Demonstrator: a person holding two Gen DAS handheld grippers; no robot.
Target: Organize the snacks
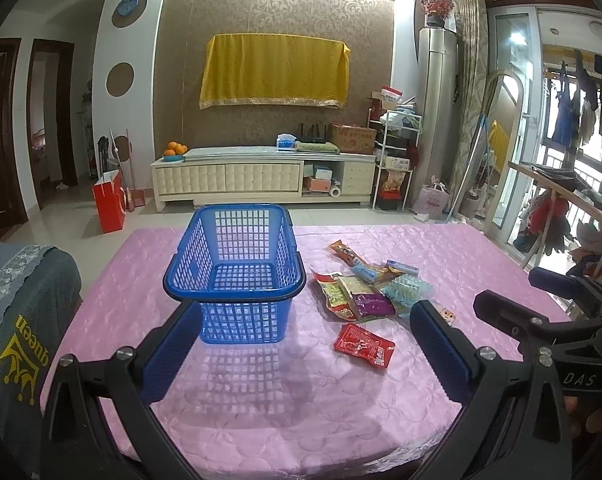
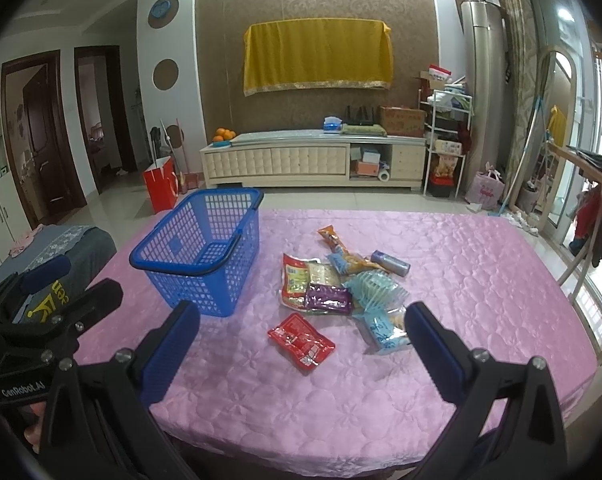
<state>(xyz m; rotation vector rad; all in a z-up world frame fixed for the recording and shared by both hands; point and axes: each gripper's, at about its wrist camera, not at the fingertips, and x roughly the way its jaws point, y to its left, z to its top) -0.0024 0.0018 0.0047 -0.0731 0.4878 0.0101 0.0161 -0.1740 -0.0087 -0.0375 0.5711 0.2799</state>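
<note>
While the left hand-held gripper (image 1: 301,344) hovers with its jaws spread wide and empty above the pink-covered desk (image 1: 261,400), a blue basket (image 1: 237,264) stands upright just ahead, a pile of snack packets (image 1: 365,288) to its right and a red packet (image 1: 364,345) lying apart, nearer the camera. From the right wrist, the right hand-held gripper (image 2: 301,344) is likewise apart, the red packet (image 2: 301,342) between its fingers' line, the blue basket (image 2: 205,248) at left.

Colours we see on the table

We see a pink quilted flower-patterned tablecloth (image 2: 441,280), a blue plastic lattice basket (image 2: 205,252) with a black rim handle, a red foil snack packet (image 2: 301,342), a purple packet (image 2: 328,299), and a pale blue ribbed wrapper (image 2: 375,286).
</note>
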